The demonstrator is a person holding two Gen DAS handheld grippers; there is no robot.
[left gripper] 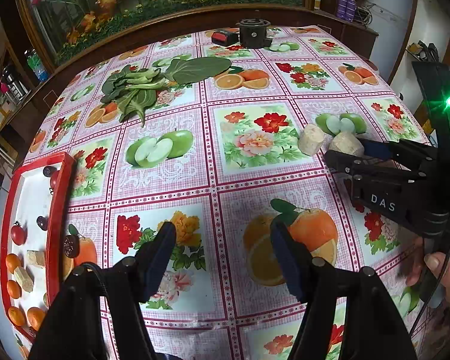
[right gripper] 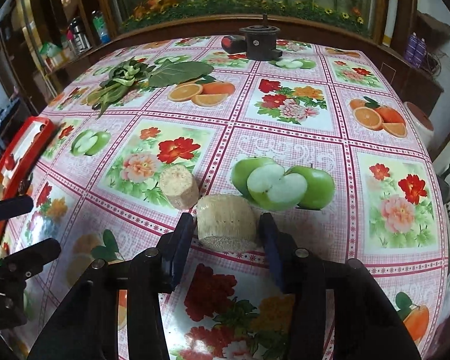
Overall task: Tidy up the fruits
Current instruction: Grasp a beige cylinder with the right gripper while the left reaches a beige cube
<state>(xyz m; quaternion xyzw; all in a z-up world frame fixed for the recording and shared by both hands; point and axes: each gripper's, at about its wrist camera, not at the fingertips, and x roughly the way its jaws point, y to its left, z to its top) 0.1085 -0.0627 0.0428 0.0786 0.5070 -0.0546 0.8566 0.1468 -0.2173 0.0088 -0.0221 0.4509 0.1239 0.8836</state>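
Two pale cut stalk pieces lie on the flowered tablecloth. The nearer piece (right gripper: 226, 228) sits between the open fingers of my right gripper (right gripper: 226, 231), which are close on both sides without clearly touching it; it also shows in the left wrist view (left gripper: 346, 144). The second piece (right gripper: 179, 186) lies just beyond to the left (left gripper: 310, 139). My left gripper (left gripper: 223, 237) is open and empty above the cloth. A red tray (left gripper: 57, 210) at the left holds oranges, tomatoes, dark fruits and two more stalk pieces.
Leafy greens (left gripper: 141, 90) lie at the back left of the table. A black round device (left gripper: 253, 33) and a red-black box (left gripper: 224, 36) stand at the far edge. Wooden cabinets and shelves surround the table. The fruit pictures are printed on the cloth.
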